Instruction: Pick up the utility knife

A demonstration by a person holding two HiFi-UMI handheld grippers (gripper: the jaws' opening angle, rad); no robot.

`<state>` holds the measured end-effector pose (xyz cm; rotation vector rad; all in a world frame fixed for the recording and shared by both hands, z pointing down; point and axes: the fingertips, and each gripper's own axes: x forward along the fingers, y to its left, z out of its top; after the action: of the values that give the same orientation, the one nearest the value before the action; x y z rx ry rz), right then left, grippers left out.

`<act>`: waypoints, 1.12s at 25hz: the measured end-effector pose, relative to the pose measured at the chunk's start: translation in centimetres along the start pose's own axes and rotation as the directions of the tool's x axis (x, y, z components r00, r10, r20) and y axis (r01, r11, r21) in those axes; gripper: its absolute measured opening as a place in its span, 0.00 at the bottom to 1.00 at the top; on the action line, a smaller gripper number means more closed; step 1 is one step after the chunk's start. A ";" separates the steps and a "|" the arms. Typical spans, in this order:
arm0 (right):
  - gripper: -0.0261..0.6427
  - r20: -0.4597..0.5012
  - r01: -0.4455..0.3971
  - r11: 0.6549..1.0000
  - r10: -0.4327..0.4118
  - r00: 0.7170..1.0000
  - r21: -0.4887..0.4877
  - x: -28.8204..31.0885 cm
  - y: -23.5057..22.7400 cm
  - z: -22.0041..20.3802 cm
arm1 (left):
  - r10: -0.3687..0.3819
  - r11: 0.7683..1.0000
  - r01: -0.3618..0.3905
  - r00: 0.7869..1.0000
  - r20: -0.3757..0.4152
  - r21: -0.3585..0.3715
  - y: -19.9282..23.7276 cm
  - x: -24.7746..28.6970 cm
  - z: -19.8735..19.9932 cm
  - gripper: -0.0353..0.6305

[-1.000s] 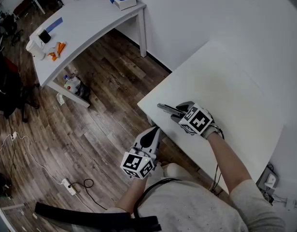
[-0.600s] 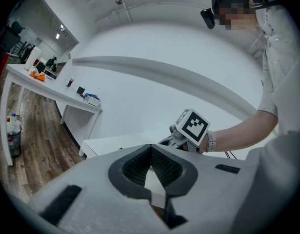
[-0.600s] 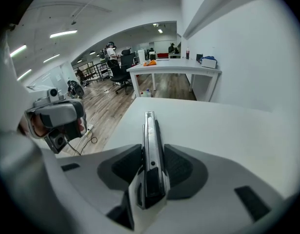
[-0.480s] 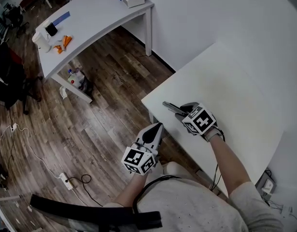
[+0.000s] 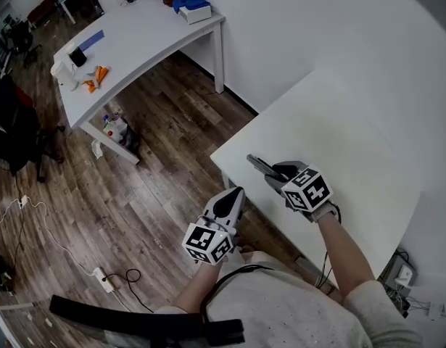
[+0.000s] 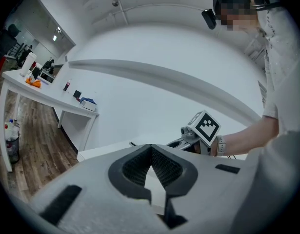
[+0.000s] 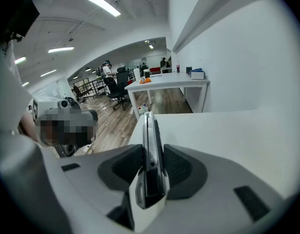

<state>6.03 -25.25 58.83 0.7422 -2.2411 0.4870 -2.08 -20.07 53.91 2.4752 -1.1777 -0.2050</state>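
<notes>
Tongs are our main concern, and in the head view we see the right tongs (image 5: pixel 275 173) low over the near corner of the white tabletop (image 5: pixel 339 114), with the dark utility knife (image 5: pixel 257 164) sticking out ahead of them towards the tabletop's corner; we cannot tell from here whether the knife is clear of the surface. The left tongs (image 5: pixel 235 193) hang off the tabletop's near edge, over the wooden floor (image 5: pixel 157 165), apart from the knife, and their marker cube (image 5: pixel 207 243) faces up at us. A far tabletop (image 5: pixel 135 35) with small items stands across the floor. In the left gripper view we find the left tongs (image 6: pixel 150 151) pressed together at their tips, with nothing between the ribbed pads; beyond them the right tongs (image 6: pixel 188 141) show over the tabletop (image 6: pixel 108 149). In the right gripper view the right tongs (image 7: pixel 150 152) have just been closing and now pinch the utility knife (image 7: pixel 149 128) on both flat sides. The knife stands on edge between the pads and runs straight forward, its far end reaching past them over the tabletop (image 7: pixel 218 130) corner.
</notes>
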 end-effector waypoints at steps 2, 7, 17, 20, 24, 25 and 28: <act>0.25 0.038 0.005 1.000 -0.007 0.999 0.029 -1.2 0.2 0.5 | -0.008 1.000 0.008 1.000 0.001 0.005 -0.5 -0.1 0.6 0.06; 0.25 0.172 0.012 0.992 -0.033 0.984 0.122 -4.5 0.6 2.4 | -0.030 0.999 0.030 1.000 0.010 0.025 -1.8 0.0 2.3 0.06; 0.25 0.364 0.020 0.971 -0.109 0.925 0.239 -10.3 2.2 4.4 | -0.097 0.993 0.095 0.995 0.030 0.068 -5.3 1.7 5.6 0.06; 0.25 0.434 0.034 0.968 -0.144 0.889 0.250 -11.7 2.1 5.5 | -0.108 0.991 0.105 0.993 0.041 0.082 -5.9 2.4 6.5 0.06; 0.25 0.512 0.088 0.963 -0.213 0.832 0.256 -12.9 2.3 6.6 | -0.114 0.988 0.108 0.992 0.052 0.106 -6.3 2.9 7.6 0.06; 0.25 0.525 0.102 0.961 -0.228 0.820 0.258 -13.2 2.3 6.7 | -0.113 0.988 0.106 0.992 0.056 0.111 -6.4 2.9 7.8 0.06; 0.25 0.554 0.132 0.956 -0.261 0.790 0.262 -14.0 2.5 7.2 | -0.107 0.987 0.098 0.992 0.071 0.124 -6.6 3.1 8.7 0.06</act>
<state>8.89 -22.07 43.49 1.3821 -2.6527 0.4348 2.09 -21.16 43.39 2.6584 -1.1246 -0.2684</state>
